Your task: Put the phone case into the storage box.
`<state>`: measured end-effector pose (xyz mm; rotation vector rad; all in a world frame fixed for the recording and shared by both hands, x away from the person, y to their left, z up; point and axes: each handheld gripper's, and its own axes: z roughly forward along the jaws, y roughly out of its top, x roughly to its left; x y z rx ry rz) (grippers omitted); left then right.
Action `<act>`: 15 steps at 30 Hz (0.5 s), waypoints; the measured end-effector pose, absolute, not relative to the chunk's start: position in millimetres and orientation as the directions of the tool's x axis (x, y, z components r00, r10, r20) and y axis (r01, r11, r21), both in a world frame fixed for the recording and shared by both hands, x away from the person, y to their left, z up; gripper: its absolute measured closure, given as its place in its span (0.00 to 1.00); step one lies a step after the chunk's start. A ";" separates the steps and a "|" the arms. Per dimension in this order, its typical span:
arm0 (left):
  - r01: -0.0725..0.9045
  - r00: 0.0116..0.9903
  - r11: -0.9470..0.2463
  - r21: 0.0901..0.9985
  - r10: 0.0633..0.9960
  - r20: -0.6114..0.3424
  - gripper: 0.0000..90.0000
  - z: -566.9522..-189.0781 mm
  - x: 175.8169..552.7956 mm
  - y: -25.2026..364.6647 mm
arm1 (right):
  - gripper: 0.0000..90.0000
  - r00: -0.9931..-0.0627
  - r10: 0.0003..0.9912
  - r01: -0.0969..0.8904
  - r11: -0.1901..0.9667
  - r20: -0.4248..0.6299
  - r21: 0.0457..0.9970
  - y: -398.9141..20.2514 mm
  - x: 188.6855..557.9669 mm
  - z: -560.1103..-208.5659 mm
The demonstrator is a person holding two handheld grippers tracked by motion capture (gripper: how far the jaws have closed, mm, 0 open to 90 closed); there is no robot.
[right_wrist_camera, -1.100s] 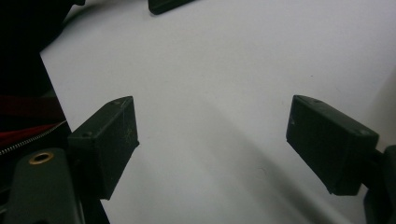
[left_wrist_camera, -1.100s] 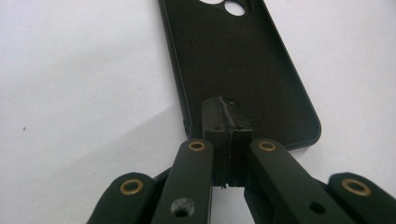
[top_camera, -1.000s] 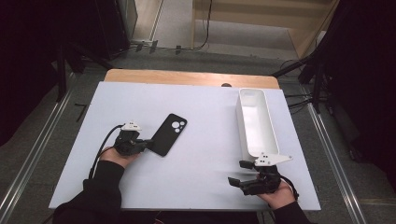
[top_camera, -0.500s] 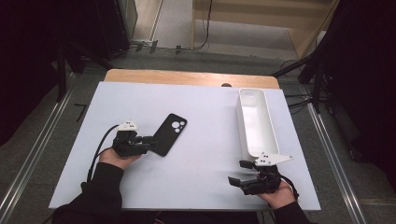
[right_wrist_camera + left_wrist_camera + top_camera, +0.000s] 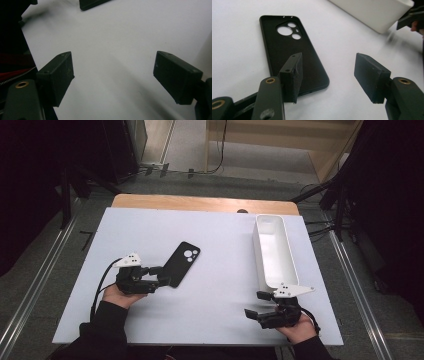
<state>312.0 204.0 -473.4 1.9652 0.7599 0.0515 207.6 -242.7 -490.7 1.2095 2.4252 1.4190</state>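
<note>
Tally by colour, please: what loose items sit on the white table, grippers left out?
Black: 1, the phone case, lying flat, camera cutouts showing
White: 1, the long narrow bin, nothing visible inside it
Total: 2

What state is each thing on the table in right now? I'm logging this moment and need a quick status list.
phone case: lying flat on the table, hollow side up, camera cutouts at its far end, not gripped.
white tray: upright on the table, empty.
left gripper: fingers have just been opening, apart, nothing pressed between them; it sits at the case's near end.
right gripper: open, nothing between its fingers, just in front of the tray's near end.
</note>
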 end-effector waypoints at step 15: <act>0.420 0.842 -0.293 0.859 0.480 -0.248 0.36 -473.2 282.9 214.3 | 0.17 -0.686 0.667 0.577 0.255 0.290 0.776 -242.8 207.8 -490.8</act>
